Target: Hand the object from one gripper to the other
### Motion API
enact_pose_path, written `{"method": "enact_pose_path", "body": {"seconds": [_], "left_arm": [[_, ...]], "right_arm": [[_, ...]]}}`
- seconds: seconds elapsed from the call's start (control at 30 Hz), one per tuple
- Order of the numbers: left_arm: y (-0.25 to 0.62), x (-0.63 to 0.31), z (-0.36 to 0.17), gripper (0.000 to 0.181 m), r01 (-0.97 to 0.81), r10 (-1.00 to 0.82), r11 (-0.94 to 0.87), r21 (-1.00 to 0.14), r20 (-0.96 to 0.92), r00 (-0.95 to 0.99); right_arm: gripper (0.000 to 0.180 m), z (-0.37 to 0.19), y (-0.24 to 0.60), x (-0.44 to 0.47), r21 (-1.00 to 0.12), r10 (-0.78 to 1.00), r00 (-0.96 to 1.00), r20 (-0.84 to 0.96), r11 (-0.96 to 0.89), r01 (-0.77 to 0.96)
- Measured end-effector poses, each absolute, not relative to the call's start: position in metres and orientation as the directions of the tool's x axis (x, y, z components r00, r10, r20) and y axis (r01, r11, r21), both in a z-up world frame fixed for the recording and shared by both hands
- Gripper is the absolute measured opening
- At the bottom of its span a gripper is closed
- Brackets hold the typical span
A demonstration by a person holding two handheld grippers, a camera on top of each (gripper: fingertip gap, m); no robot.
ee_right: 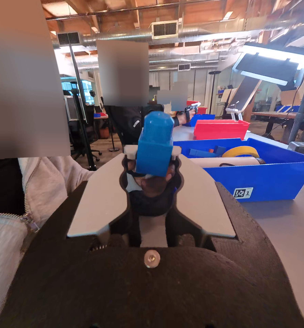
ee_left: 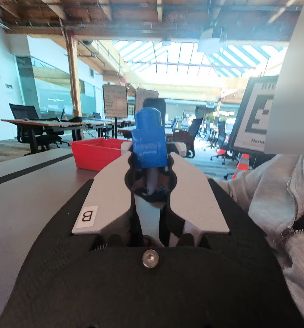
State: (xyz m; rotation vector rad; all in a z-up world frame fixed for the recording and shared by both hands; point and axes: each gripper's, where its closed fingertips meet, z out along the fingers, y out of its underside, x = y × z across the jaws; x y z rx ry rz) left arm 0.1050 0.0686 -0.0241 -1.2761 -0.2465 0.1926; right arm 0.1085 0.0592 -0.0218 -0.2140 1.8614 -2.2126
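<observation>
The blue block (ee_left: pixel 148 142) stood upright in the air above the grey table (ee_left: pixel 23 204), between both claws at once. The left gripper (ee_left: pixel 150 159) and the right gripper (ee_right: pixel 153 159) met tip to tip, each closed narrowly on its lower part. The red bin (ee_left: pixel 94 154) was behind the block. I judge the handover half done: one claw must yet release.
</observation>
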Motion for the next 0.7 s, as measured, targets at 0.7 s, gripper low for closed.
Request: {"method": "enact_pose_path", "body": {"seconds": [0.7], "left_arm": [[0.057, 0.069, -0.032, 0.054, -0.431, 0.731, -0.165, -0.887, -0.404, 0.550]], "right_arm": [[0.037, -0.030, 0.057, 0.053, -0.976, 0.116, -0.990, -0.079, -0.212, 0.053]]}}
